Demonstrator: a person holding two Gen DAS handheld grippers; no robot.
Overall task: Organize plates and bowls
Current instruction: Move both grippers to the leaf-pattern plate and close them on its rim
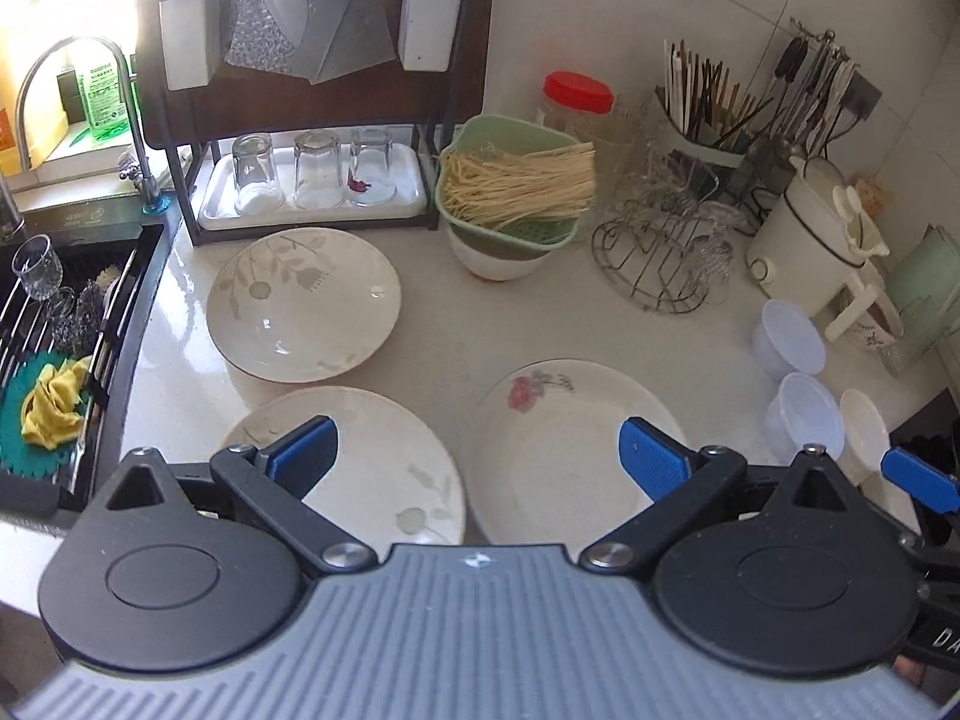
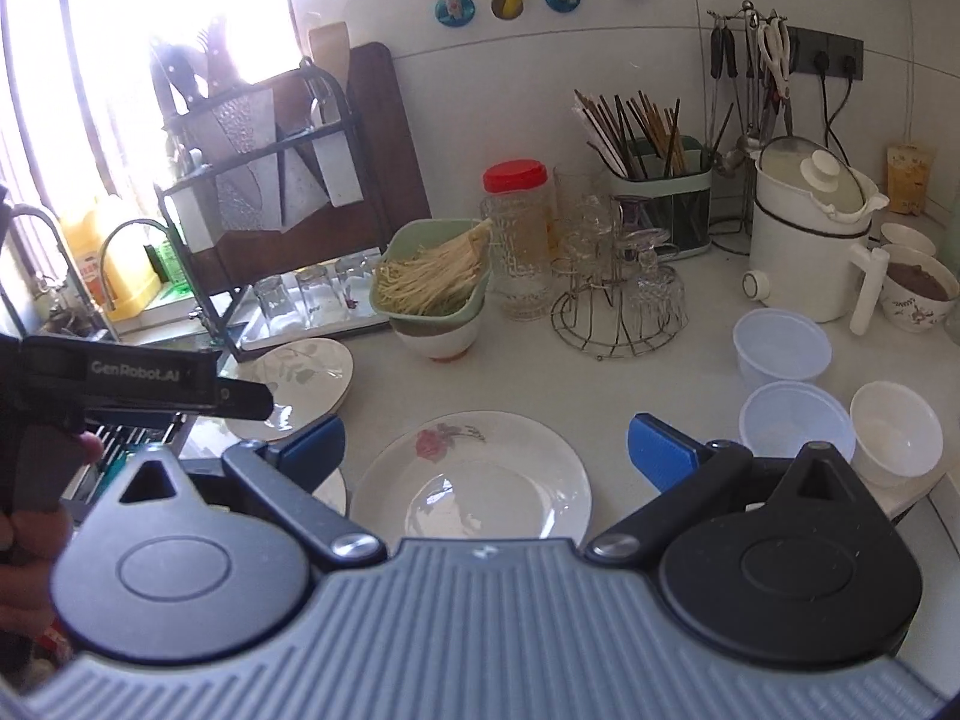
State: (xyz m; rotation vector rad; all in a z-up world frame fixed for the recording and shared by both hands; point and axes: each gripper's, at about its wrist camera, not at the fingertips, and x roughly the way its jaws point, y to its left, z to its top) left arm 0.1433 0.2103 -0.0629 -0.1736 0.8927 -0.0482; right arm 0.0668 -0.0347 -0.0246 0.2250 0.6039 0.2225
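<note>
Rose plate [image 2: 474, 474] flat on counter [image 2: 654, 384], dead ahead of right gripper [image 2: 485, 447], between its wide-open, empty fingers. Left gripper [image 1: 478, 456] also wide open, empty, straddling gap: leaf plate [image 1: 354, 468] left of rose plate. Right nearer.

White tiled wall [image 2: 600, 60] runs from 12 to 3 o'clock. Bright window [image 2: 90, 60] glares at 10 o'clock. Pale counter [image 1: 480, 324] at centre; dark sink [image 1: 66, 312] at 9 o'clock.
</note>
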